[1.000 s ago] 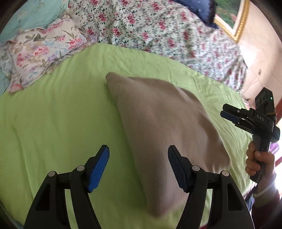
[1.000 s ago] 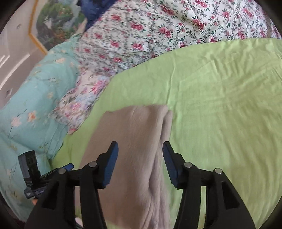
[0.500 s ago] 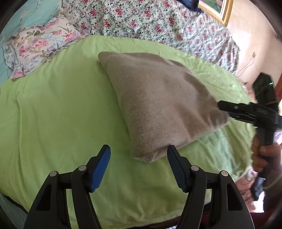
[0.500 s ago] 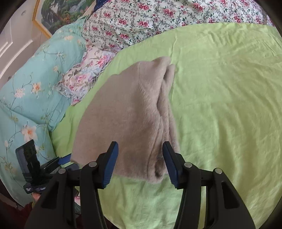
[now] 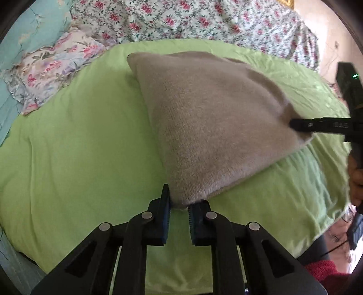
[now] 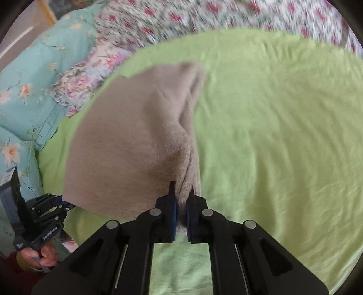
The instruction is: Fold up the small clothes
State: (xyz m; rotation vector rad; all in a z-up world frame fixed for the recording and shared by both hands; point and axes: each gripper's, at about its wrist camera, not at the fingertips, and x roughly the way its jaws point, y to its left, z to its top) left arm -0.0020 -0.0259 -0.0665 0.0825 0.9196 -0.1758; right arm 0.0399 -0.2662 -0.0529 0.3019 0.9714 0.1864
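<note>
A wide stretch of wrinkled lime-green bedsheet [image 5: 74,145] is left bare around one folded beige knitted garment [image 5: 211,122], with open room on both sides and the sheet's near edge seen dropping off just beyond the lower corners. Toward the far side the sheet is bordered by a rose-printed floral quilt [image 5: 181,20], one pale ruffled flowered pillow [image 5: 56,68] and a turquoise blossom-printed cover [image 6: 29,90]. Two grippers are counted. The left gripper [image 5: 179,210], its jaws just drawn together, is clamped on the garment's near corner. The right gripper [image 6: 181,204], likewise just closed, is pinched on the garment's other near corner, probably through several layers, the view being blurred.
</note>
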